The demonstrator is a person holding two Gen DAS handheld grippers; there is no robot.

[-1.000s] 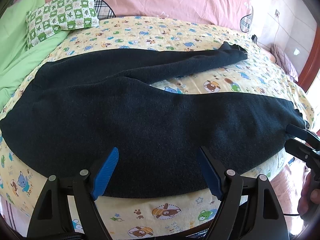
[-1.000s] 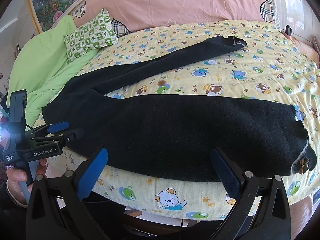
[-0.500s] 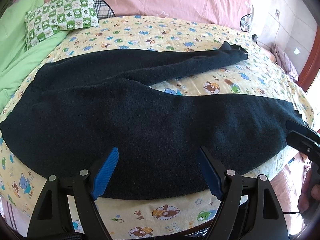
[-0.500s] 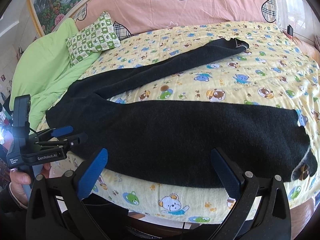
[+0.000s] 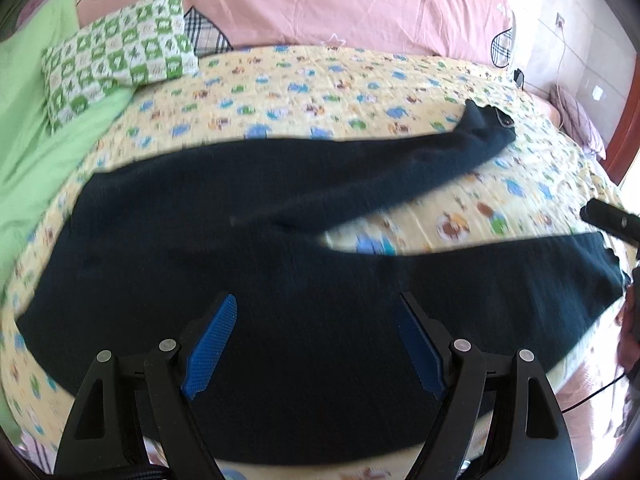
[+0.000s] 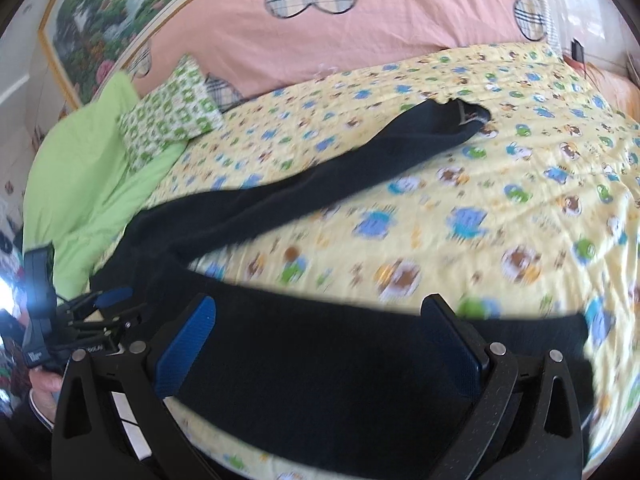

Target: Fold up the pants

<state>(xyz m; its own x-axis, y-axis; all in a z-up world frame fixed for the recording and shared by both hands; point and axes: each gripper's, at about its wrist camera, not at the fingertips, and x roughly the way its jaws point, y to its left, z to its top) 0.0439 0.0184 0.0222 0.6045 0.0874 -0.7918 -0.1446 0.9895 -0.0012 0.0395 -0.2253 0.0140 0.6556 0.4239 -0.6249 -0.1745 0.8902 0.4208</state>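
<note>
Left wrist view: one pair of dark pants [image 5: 280, 280] spread flat, two grippers' jaws gaping, holding nothing.

Left gripper [image 5: 316, 344] built from black plastic arms, blue ribbed finger pads [image 5: 210, 346], silver pivot screws, right gripper [image 6: 320, 344] identically finished, white lettering printed on the body, dark sleeve cuff [image 6: 38, 408] worn.
</note>
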